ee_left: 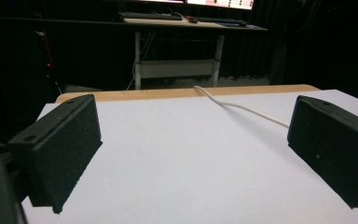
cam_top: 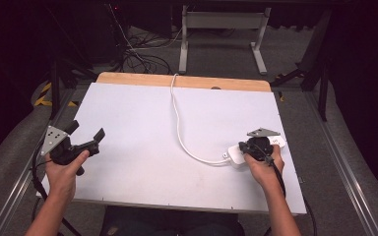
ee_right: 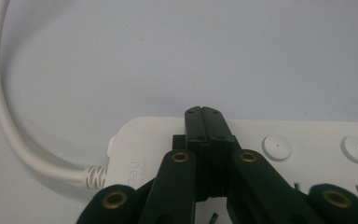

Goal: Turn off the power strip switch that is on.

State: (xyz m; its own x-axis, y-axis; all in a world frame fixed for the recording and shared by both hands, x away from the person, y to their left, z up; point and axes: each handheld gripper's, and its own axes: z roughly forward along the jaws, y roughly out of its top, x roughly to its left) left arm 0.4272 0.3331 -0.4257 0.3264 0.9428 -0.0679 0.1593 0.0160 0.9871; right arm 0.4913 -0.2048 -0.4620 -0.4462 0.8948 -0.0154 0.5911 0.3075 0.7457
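embossed lettering on the white power strip (ee_right: 135, 158) near its cable end, partly hidden, too faint to read

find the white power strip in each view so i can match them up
High view: the power strip lies at the right of the table, under the right gripper.
Left gripper view: the strip itself isn't in frame; its cord runs between the open jaws.
Right gripper view: it spans the lower right, behind the shut jaws, round buttons on top.
Shared landmark: the white cord across the white table top.
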